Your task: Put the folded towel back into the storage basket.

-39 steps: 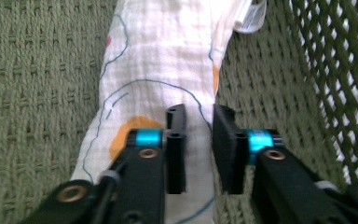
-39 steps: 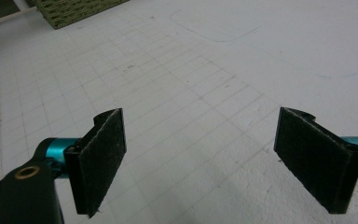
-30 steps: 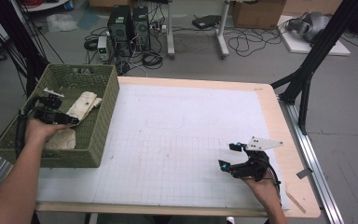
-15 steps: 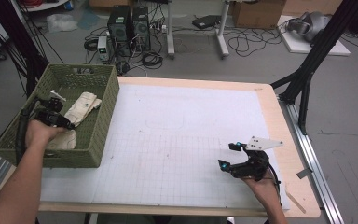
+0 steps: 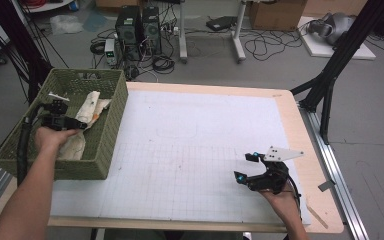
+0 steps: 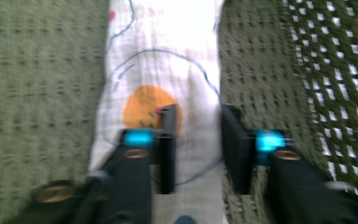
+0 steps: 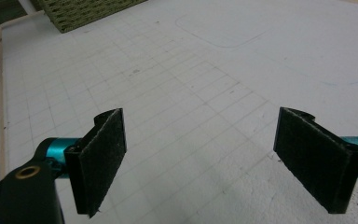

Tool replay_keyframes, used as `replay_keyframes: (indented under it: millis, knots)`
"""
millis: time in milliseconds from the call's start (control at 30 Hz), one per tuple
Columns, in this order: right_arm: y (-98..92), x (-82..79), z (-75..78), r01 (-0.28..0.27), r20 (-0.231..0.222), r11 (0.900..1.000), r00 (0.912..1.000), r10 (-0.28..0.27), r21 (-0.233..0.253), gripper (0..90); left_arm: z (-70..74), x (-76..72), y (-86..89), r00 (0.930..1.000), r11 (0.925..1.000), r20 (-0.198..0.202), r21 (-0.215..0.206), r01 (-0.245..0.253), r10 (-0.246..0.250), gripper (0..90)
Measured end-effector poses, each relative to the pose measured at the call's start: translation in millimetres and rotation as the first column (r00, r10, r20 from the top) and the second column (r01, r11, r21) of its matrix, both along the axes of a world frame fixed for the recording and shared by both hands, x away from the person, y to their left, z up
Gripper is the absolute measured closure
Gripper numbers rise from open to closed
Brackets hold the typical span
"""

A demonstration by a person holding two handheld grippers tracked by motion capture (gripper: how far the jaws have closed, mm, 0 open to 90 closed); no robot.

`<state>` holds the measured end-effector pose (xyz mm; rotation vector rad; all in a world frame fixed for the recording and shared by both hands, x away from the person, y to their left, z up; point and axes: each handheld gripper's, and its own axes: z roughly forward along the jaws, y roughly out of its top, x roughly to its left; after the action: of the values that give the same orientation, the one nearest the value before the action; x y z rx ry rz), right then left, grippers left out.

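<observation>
A white cloth with an orange spot and blue line drawing lies crumpled in a green woven basket at the table's left. My left gripper reaches into the basket just over the cloth. In the left gripper view its jaws stand a little apart, open, over the cloth beside the orange spot, and the picture is blurred. My right gripper rests low over the white grid mat near the front right, jaws wide open with nothing between them.
The basket's mesh wall rises close on one side of the left gripper. A corner of the basket shows far off in the right gripper view. Black frame legs stand past the table's right rim.
My left gripper has shifted slightly inside the basket, settling lower toward the cloth. The right gripper has stayed where it was.
</observation>
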<state>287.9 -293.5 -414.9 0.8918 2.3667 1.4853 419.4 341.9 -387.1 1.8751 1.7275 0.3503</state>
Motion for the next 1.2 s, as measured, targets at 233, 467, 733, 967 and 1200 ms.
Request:
replay_keyframes:
  millis: [233,467,733,967,1200]
  knots:
    - [1.6,0.8,-0.7,-0.006,0.007,1.0,1.0,0.006,-0.008,16.2,10.8,-8.1,6.3,0.9944,0.9969,-0.072,0.006,0.078,-0.077,55.9]
    - [2.0,0.3,0.1,-0.005,0.006,1.0,1.0,0.005,-0.004,16.2,11.2,-13.6,4.0,0.9848,0.9915,-0.115,-0.005,0.13,-0.13,73.1]
    - [1.6,0.0,0.8,-0.005,0.007,1.0,1.0,0.005,0.005,16.3,-5.0,-8.5,-4.0,0.9611,0.981,-0.216,0.053,0.187,-0.171,70.4]
    - [1.3,-0.2,1.6,-0.005,0.013,1.0,0.9999,0.005,0.009,16.3,-3.1,-10.4,-4.5,0.9604,0.9744,-0.193,0.062,0.216,-0.201,71.7]
    - [1.0,-0.1,1.8,-0.006,0.016,1.0,0.9999,0.006,0.007,16.3,8.6,-17.6,-6.4,0.9596,0.9592,-0.109,0.087,0.269,-0.259,72.0]
